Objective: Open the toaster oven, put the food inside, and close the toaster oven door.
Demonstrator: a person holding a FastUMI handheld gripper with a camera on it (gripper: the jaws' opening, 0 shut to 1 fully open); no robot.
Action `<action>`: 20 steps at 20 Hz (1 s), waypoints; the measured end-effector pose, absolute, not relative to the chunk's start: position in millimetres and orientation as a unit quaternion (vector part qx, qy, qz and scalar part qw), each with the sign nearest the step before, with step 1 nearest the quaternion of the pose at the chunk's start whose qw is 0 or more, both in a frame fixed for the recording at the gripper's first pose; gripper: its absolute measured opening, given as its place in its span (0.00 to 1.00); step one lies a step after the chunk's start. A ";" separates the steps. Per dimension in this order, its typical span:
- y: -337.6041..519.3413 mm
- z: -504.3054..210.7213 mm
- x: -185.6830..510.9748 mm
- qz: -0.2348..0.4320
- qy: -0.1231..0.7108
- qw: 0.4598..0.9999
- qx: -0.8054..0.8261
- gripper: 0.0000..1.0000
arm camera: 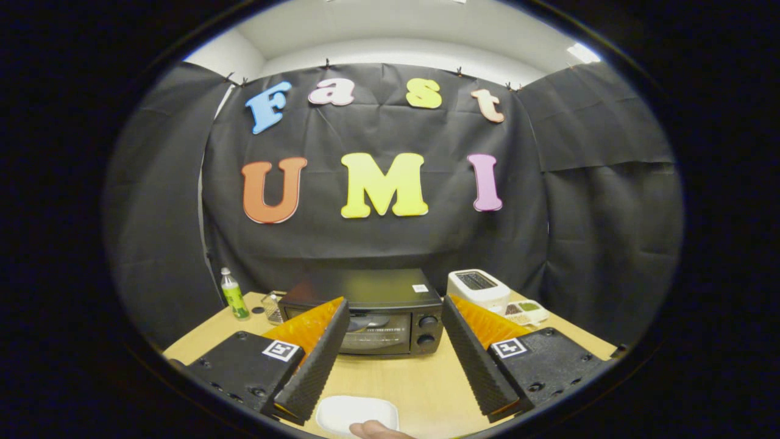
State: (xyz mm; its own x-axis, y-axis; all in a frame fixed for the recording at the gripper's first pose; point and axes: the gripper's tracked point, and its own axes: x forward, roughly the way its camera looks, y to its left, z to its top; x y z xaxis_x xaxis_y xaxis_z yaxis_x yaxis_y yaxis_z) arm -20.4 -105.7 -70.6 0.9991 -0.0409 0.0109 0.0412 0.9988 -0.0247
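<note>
A black toaster oven (365,317) stands on the wooden table (414,378) beyond my fingers, its glass door shut and two knobs (428,330) on its right side. My gripper (395,329) is open and holds nothing; the oven shows in the wide gap between its fingers (317,360). Close below the fingers lies a white plate (356,414), and something pale rests at its near rim (375,430); I cannot tell whether that is the food or a hand.
A green bottle (233,296) stands at the table's far left. A small wire basket (274,306) sits left of the oven. Right of the oven are a white toaster (478,289) and a small tray of condiments (527,312). Black cloth walls surround the table.
</note>
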 end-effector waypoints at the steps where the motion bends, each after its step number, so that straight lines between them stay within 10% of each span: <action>1: -109.8 -57.9 -30.2 -0.024 -0.015 0.999 -0.018 0.99; 20: -72.3 12.2 -169.3 0.028 -0.064 0.998 0.001 0.99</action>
State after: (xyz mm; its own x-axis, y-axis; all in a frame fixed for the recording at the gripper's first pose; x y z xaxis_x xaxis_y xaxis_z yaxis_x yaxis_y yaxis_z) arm -169.3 -72.3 12.2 0.9902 0.0553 0.1283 -0.0556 0.9985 -0.0015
